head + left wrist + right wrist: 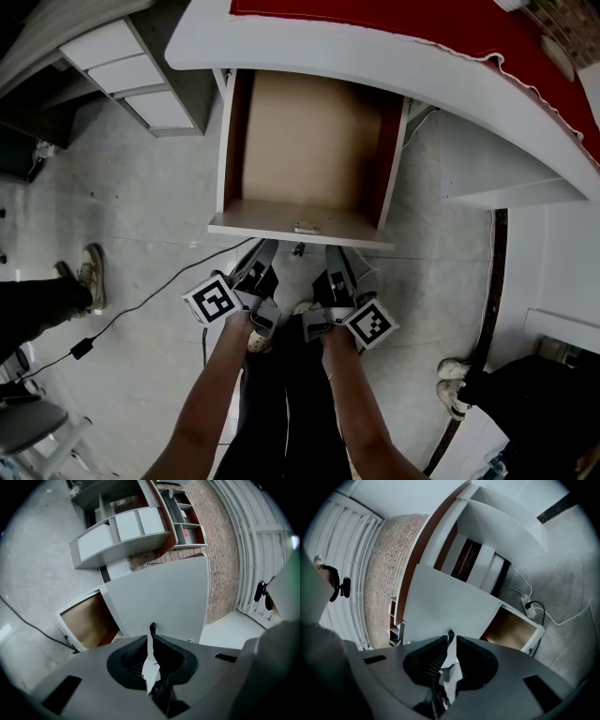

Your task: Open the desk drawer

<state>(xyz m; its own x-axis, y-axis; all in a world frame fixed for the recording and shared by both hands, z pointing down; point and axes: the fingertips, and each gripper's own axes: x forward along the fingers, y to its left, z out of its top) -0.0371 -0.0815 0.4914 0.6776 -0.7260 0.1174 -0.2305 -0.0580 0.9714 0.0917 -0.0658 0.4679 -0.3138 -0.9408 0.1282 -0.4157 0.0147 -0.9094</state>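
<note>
Head view: open drawer (272, 221), floor (141, 216) (grey)

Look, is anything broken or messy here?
Nothing looks broken or spilled. The drawer stands pulled out of the white desk and looks empty. Only a black cable trails loose across the floor.

Pale grey stone-tile floor (141, 187) lower left; white drawer cabinet (131, 75) upper left; reddish brick wall (225, 550) upper right.
</note>
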